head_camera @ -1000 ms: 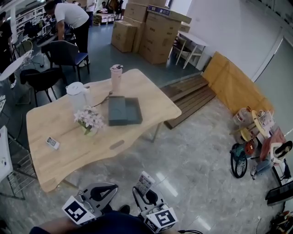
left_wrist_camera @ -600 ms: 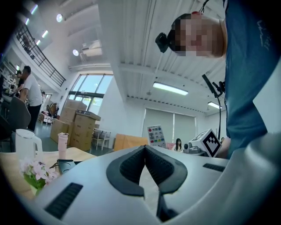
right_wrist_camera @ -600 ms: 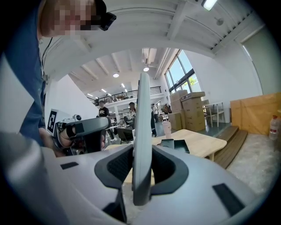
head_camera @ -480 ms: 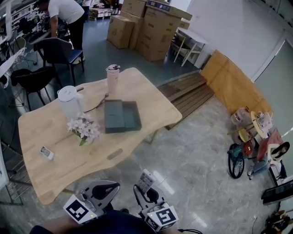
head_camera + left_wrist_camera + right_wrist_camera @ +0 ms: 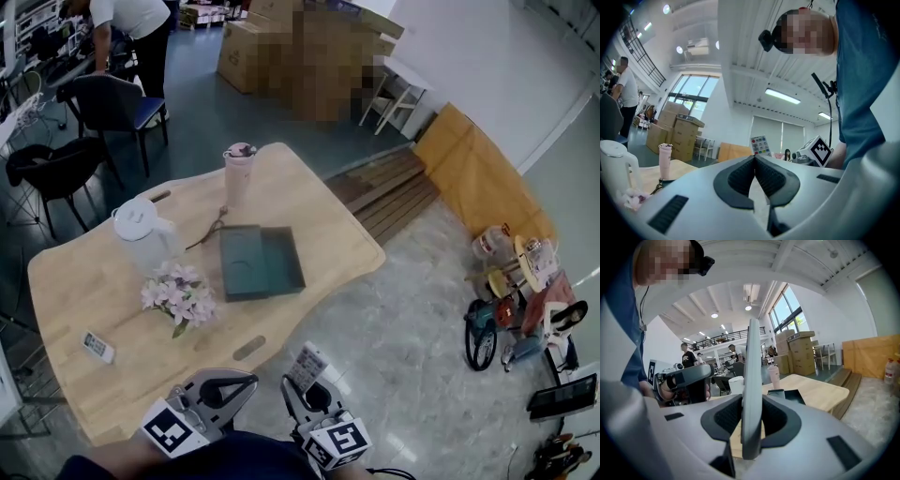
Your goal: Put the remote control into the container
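Observation:
My right gripper [image 5: 306, 386] is at the bottom of the head view, shut on a white remote control [image 5: 307, 366] with coloured buttons that stands upright. In the right gripper view the remote [image 5: 752, 380] shows edge-on between the pads of that gripper [image 5: 752, 406]. The container [image 5: 261, 262], a dark grey open box with its lid beside it, lies in the middle of the wooden table [image 5: 319, 211], well ahead of both grippers. My left gripper [image 5: 221, 389] is beside the right one, and its pads [image 5: 765, 174] meet at the tip of that gripper [image 5: 754, 158] with nothing between them.
On the table stand a white kettle [image 5: 141, 230], a pink tumbler [image 5: 239, 169] and a bunch of flowers [image 5: 178, 295]. A second small remote [image 5: 97, 347] lies near its left front edge. Chairs [image 5: 112, 103] and a person stand behind it. Planks [image 5: 394, 192] and clutter [image 5: 516, 300] lie to the right.
The table has come nearer and sits lower in the head view as both grippers travel toward it. The remote stays in the right jaws.

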